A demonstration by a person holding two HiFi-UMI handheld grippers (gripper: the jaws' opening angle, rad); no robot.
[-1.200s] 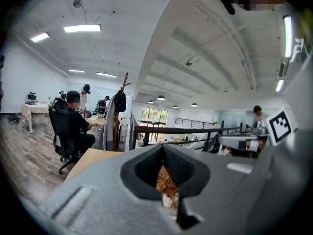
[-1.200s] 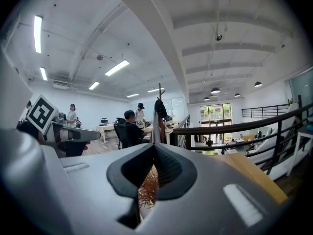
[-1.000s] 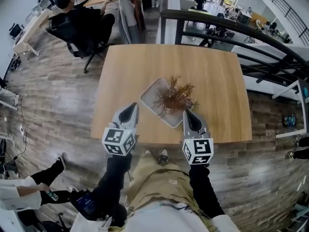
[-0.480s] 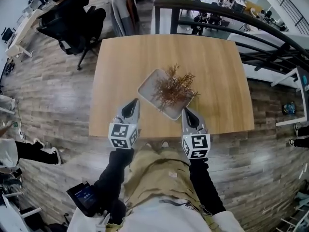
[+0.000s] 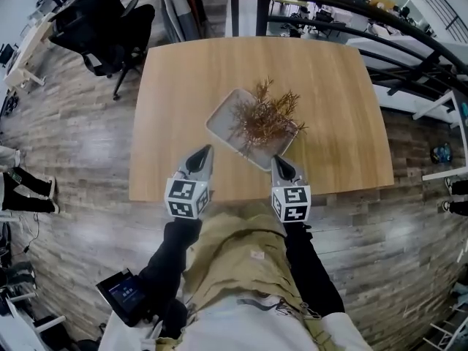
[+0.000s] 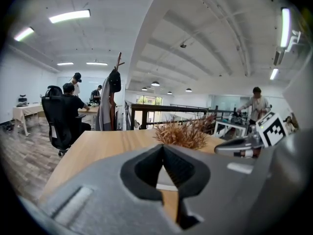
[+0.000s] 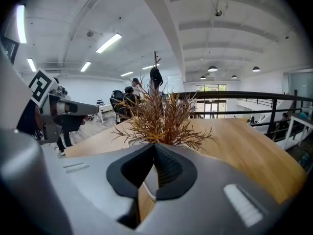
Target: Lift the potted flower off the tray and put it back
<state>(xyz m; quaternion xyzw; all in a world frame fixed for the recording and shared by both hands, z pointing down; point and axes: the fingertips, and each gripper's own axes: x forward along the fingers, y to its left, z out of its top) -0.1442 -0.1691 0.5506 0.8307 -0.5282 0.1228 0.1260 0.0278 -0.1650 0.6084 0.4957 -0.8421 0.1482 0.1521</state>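
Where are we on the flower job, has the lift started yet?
Done: nothing that shows. The potted flower sits on the tray on the table. In hand: neither gripper has it. The left gripper and right gripper hover at the table's near edge, fingers shut on nothing. Left, as it looks: grasp the pot, lift it clear, set it back.

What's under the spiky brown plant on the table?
A pale tray lies under the plant, and the tray rests on the wooden table. The plant's branches cover its pot from above, so the pot cannot be seen.
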